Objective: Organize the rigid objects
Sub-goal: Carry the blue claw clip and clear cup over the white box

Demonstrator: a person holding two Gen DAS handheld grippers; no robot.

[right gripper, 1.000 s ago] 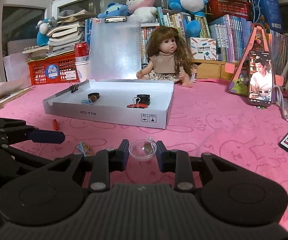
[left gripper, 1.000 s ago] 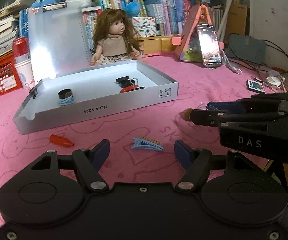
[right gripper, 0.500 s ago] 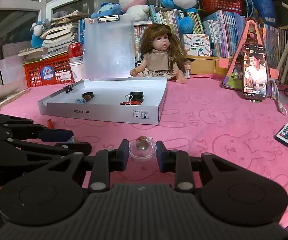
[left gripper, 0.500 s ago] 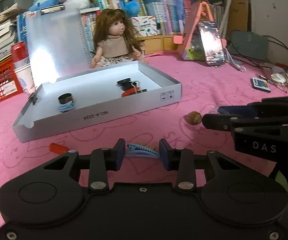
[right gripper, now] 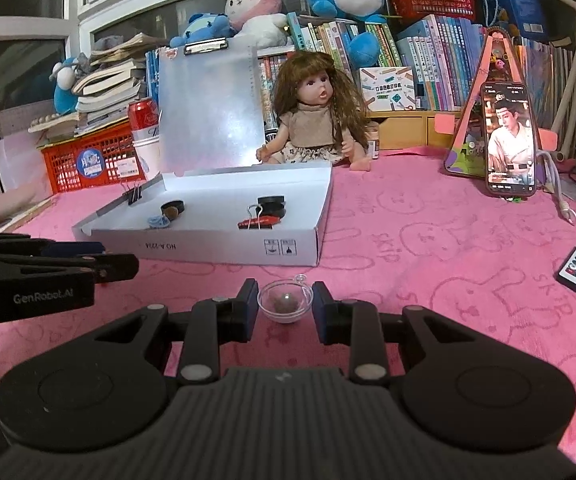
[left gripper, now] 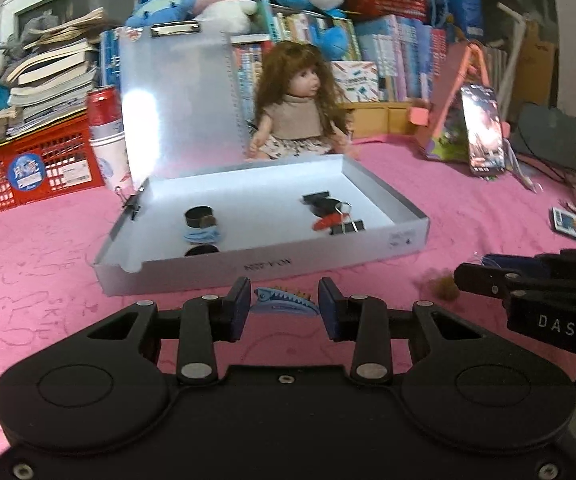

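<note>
Pink cloth (left gripper: 47, 272) underlies everything. My left gripper (left gripper: 283, 308) clamps the clip (left gripper: 283, 302); my right gripper (right gripper: 283, 306) grips the dome (right gripper: 284, 302). Box (left gripper: 328, 258) sits at twelve o'clock.

- Blue hair clip (left gripper: 285, 301): toothed, lying lengthwise between the left gripper's (left gripper: 283, 312) pads, which press on both its ends.
- Clear round dish (right gripper: 285, 301): holds a small brown ball, clamped between the right gripper's (right gripper: 285, 306) pads.
- White shallow box (left gripper: 372, 194): open, lid upright, on pink cloth. Inside: black rings, blue item, red piece, binder clips.
- Brown fuzzy ball (left gripper: 444, 287): on the cloth, right of the box.
</note>
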